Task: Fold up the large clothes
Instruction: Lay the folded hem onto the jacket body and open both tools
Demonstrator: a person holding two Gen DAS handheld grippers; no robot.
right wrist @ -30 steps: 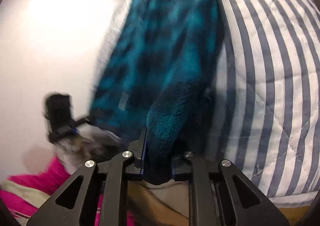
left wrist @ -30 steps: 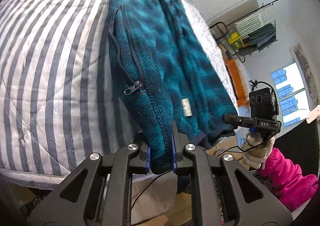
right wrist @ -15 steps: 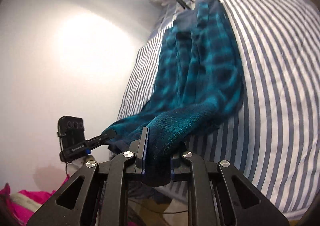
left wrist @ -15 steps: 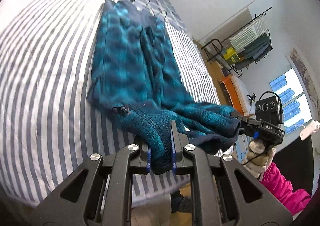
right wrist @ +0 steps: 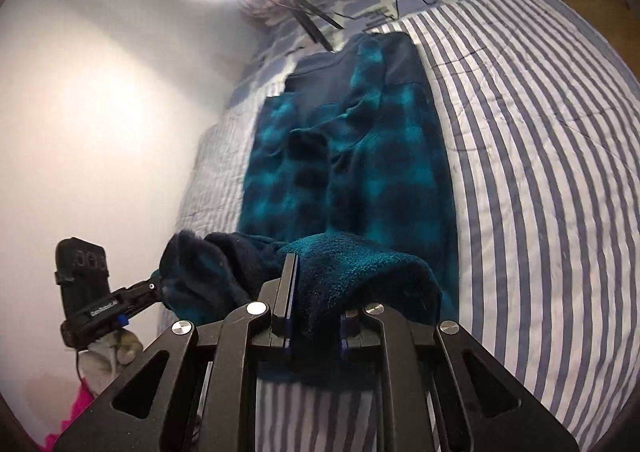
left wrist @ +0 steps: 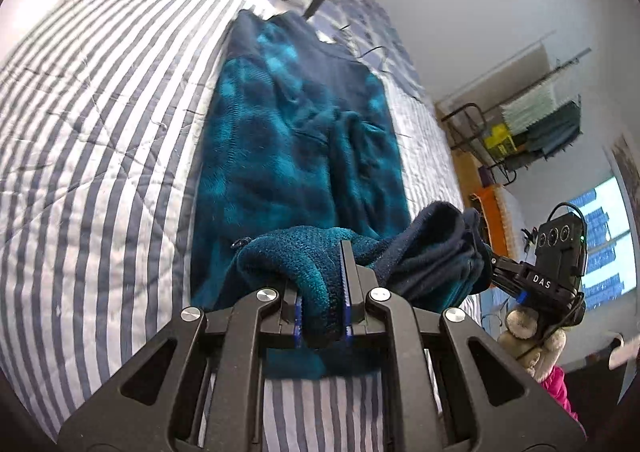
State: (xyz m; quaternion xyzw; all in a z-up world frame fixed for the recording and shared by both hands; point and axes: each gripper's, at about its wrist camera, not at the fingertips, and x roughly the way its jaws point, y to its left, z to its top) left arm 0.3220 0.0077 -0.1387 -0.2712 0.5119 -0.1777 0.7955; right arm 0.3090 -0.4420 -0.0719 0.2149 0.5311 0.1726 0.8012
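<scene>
The left gripper [left wrist: 322, 292] pinches the teal fleece jacket's [left wrist: 296, 148] hem. The right gripper [right wrist: 314, 308] clamps the same hem, lifted over the striped bed [right wrist: 540, 156], at three o'clock from the left.

Looks like we're in somebody's bedroom: striped quilt [left wrist: 100, 140] spread under the jaws, clothes rack [left wrist: 532, 124] off to their right, window [left wrist: 604, 240] beyond it.

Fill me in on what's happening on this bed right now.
A person holds tongs in each hand and is folding a teal fleece garment on the striped quilt. The left tongs and right tongs each clamp a corner of its near edge, lifted above the quilt over the rest of the garment, which lies flat.
</scene>
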